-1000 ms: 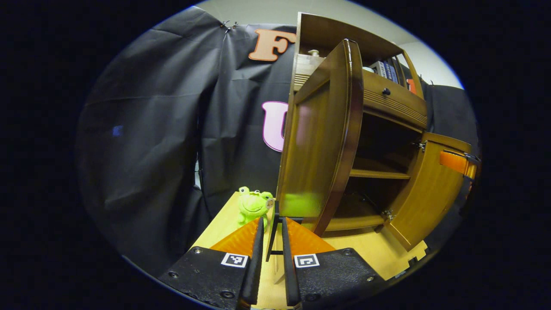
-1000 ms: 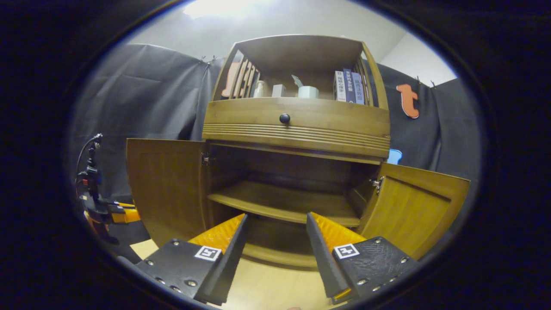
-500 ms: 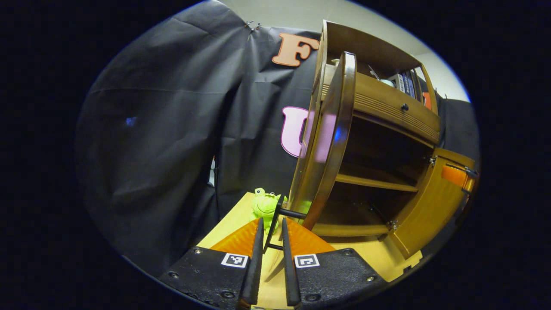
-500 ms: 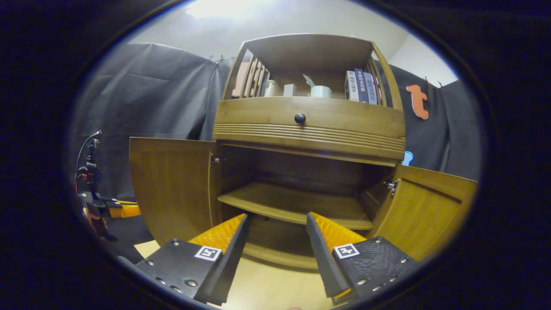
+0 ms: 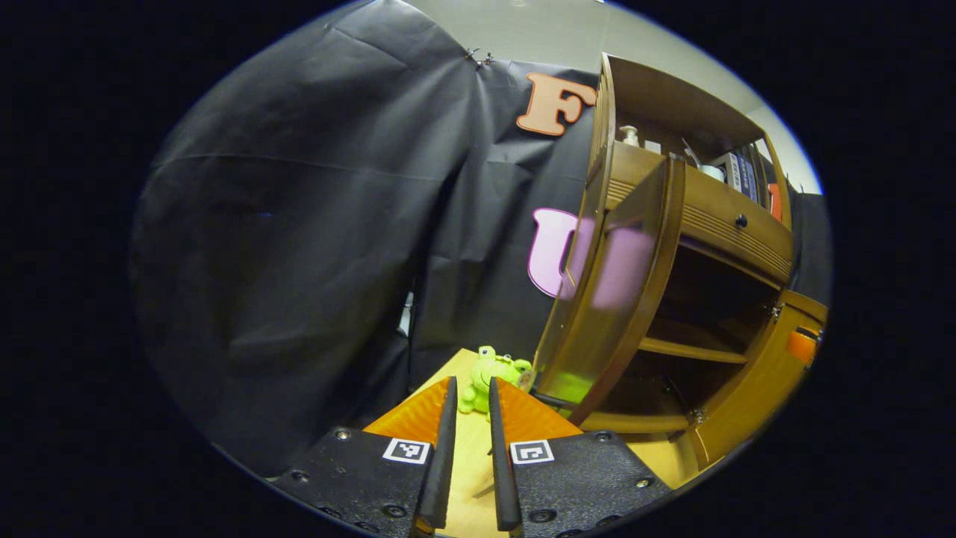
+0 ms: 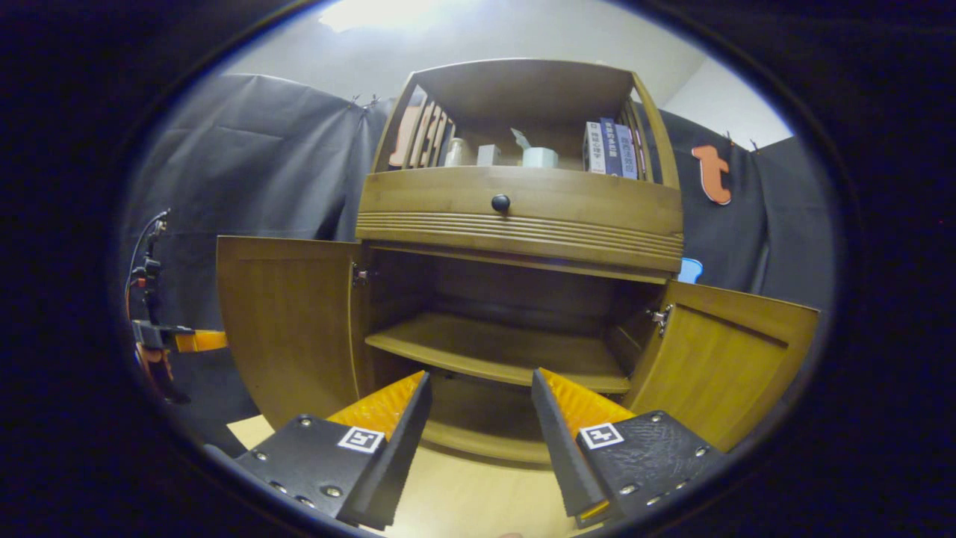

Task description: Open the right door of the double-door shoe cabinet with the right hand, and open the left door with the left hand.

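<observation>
Standing on a pale table (image 6: pixel 463 508), one shoe cabinet (image 6: pixel 515 217) shows two doors swung out: left door (image 6: pixel 287 321) and right door (image 6: pixel 721 370). One drawer with one knob (image 6: pixel 500 202) sits above its opening; one inner shelf (image 6: pixel 497 351) lies below. Three books (image 6: pixel 609 148) stand atop; their spine writing is illegible. One green frog toy (image 5: pixel 493 373) sits left of the cabinet. Left gripper (image 5: pixel 469 426) has its fingers nearly together, pinching nothing; right gripper (image 6: pixel 479 418) is spread, empty.

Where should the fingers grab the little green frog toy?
Pinch the green frog toy across its soft round body, coming straight ahead from the left gripper. It sits upright just past the fingers, left of the open left door, so avoid that side.
</observation>
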### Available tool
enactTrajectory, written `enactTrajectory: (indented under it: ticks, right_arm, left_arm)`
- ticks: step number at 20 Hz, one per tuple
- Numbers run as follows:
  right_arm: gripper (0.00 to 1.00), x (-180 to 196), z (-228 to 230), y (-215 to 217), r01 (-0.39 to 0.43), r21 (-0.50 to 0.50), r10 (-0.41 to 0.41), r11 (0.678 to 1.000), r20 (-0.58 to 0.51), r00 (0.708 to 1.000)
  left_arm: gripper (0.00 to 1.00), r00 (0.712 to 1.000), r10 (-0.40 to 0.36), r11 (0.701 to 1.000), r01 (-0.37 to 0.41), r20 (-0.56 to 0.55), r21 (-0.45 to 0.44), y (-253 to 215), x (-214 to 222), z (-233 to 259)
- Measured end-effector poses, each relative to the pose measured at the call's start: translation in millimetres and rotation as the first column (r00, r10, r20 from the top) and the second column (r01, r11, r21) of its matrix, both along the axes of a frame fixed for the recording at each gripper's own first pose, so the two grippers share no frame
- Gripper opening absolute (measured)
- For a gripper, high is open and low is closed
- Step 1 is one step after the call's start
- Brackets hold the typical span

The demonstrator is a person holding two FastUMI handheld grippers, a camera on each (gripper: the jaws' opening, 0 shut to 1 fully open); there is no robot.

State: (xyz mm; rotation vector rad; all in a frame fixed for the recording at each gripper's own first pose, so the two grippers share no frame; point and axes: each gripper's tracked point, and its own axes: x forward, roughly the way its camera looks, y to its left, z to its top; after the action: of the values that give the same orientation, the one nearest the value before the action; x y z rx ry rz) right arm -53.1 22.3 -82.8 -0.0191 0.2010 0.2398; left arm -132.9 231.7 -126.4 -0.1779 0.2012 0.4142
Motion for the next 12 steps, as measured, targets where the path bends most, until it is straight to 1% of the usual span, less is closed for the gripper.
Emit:
enactTrajectory:
  ticks: [1,2,3,5,7,9,10,11,12]
  right_arm:
    - [0.77,-1,0,-2,0.005,0.002,-0.005,1.0,0.0,1.0]
    - [0.77,-1,2,-4,0.01,0.003,-0.01,1.0,0.0,1.0]
    - [0.8,-1,3,-6,0.014,0.005,-0.014,1.0,0.002,1.0]
    - [0.8,-4,7,-10,0.023,0.006,-0.023,1.0,0.011,1.0]
    - [0.8,-10,11,-13,0.033,0.003,-0.033,0.999,0.024,0.999]
    - [0.8,-11,23,-19,0.047,-0.004,-0.047,0.999,0.044,0.998]
    - [0.77,-14,28,-23,0.057,-0.01,-0.056,0.998,0.057,0.997]
    - [0.77,-16,34,-29,0.068,-0.014,-0.067,0.998,0.07,0.995]
    - [0.77,-17,40,-34,0.083,-0.018,-0.081,0.996,0.084,0.993]
  left_arm:
    - [0.25,0.999,0.012,1.0,-0.013,0.033,0.027,3,-2,20]
    - [0.17,0.998,0.017,0.998,-0.021,0.068,0.053,4,-1,42]
    - [0.17,0.995,0.021,0.996,-0.029,0.099,0.08,4,1,63]
    - [0.17,0.987,0.018,0.99,-0.04,0.161,0.137,-2,4,110]
    - [0.17,0.974,-0.005,0.982,-0.037,0.227,0.184,-14,4,155]
    - [0.17,0.964,-0.04,0.979,-0.014,0.262,0.203,-30,7,184]
    - [0.17,0.957,-0.067,0.979,0.008,0.283,0.206,-40,10,198]
    - [0.17,0.949,-0.098,0.978,0.036,0.3,0.205,-53,12,208]
    - [0.32,0.941,-0.132,0.976,0.069,0.312,0.206,-66,15,215]
